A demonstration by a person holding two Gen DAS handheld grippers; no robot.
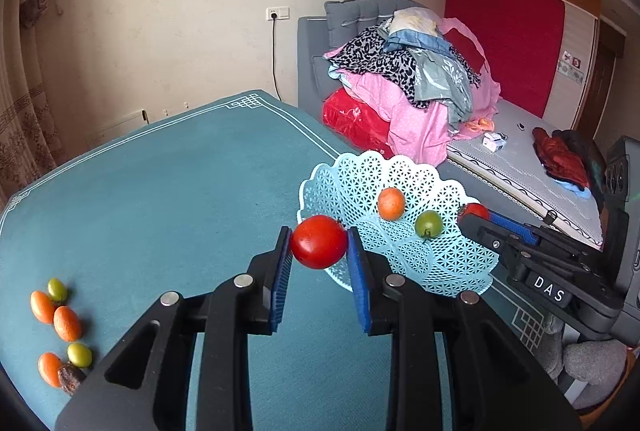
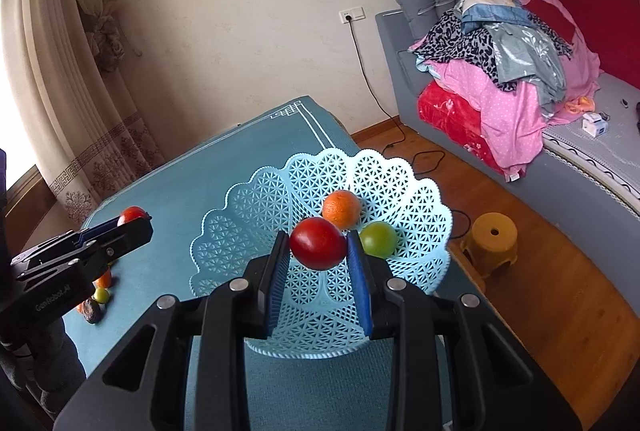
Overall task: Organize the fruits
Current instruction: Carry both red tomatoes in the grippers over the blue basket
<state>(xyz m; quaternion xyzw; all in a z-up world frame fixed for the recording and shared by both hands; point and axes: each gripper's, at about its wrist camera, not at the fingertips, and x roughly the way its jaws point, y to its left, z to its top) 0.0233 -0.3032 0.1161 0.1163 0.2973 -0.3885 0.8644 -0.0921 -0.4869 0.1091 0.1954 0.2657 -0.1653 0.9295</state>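
Note:
My left gripper (image 1: 319,245) is shut on a red tomato (image 1: 319,241), held above the table just left of the light blue lattice basket (image 1: 448,263). My right gripper (image 2: 318,245) is shut on another red tomato (image 2: 317,243), held over the basket (image 2: 240,231). The basket holds an orange fruit (image 2: 341,209) and a green fruit (image 2: 378,239); both also show in the left wrist view, orange (image 1: 391,203) and green (image 1: 428,224). The right gripper shows in the left wrist view (image 1: 478,215) at the basket's right rim. The left gripper shows in the right wrist view (image 2: 134,217).
A teal cloth covers the table (image 1: 160,191). Several small orange and green fruits (image 1: 60,323) and a dark brown one (image 1: 71,379) lie at its left. A bed with piled clothes (image 1: 412,79) stands behind. A yellow stool (image 2: 493,237) stands on the wooden floor right of the table.

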